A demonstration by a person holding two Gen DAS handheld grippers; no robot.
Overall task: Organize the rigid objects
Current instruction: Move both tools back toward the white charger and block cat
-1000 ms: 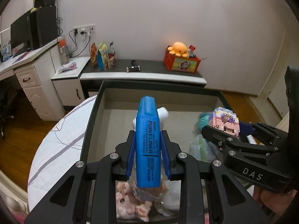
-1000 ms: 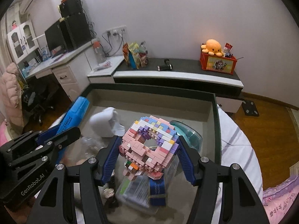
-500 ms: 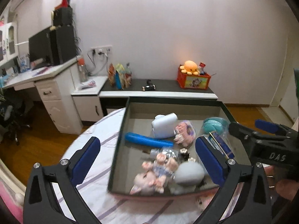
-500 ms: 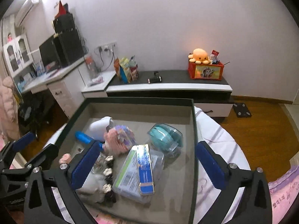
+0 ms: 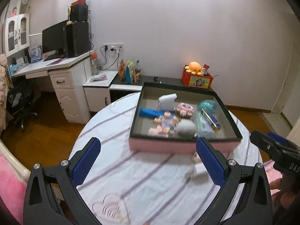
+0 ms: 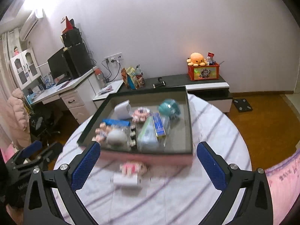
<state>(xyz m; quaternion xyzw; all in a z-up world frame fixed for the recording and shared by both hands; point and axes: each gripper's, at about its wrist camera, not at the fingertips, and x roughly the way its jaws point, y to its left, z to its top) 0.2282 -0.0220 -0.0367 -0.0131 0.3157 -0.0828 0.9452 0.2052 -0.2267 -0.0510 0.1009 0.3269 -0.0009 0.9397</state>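
A dark-rimmed box with a pink side (image 5: pixel 180 145) (image 6: pixel 150 158) stands on the round table. In it lie a blue highlighter (image 5: pixel 151 112) (image 6: pixel 116 122), a pink brick ring (image 5: pixel 185 108) (image 6: pixel 140 113), a white device (image 5: pixel 166 102), a teal case (image 6: pixel 169 108), a doll (image 5: pixel 165 121) and a grey ball (image 6: pixel 116 136). On the cloth in front of the box lie a small pink toy (image 6: pixel 134 167) and a white block (image 6: pixel 127 181). My left gripper (image 5: pixel 148 164) and my right gripper (image 6: pixel 148 166) are both open and empty, back from the box.
The table has a white striped cloth (image 5: pixel 131 178). Behind it are a low dark cabinet (image 6: pixel 206 83) with an orange plush on a red box (image 5: pixel 197 76), snack bags (image 5: pixel 129 72), and a white desk with a monitor (image 5: pixel 52 60). A desk chair (image 5: pixel 20 103) stands on the wood floor at left.
My left gripper let go of the blue highlighter and my right let go of the brick ring; both lie in the box. Both grippers opened and pulled back toward the table's near side.
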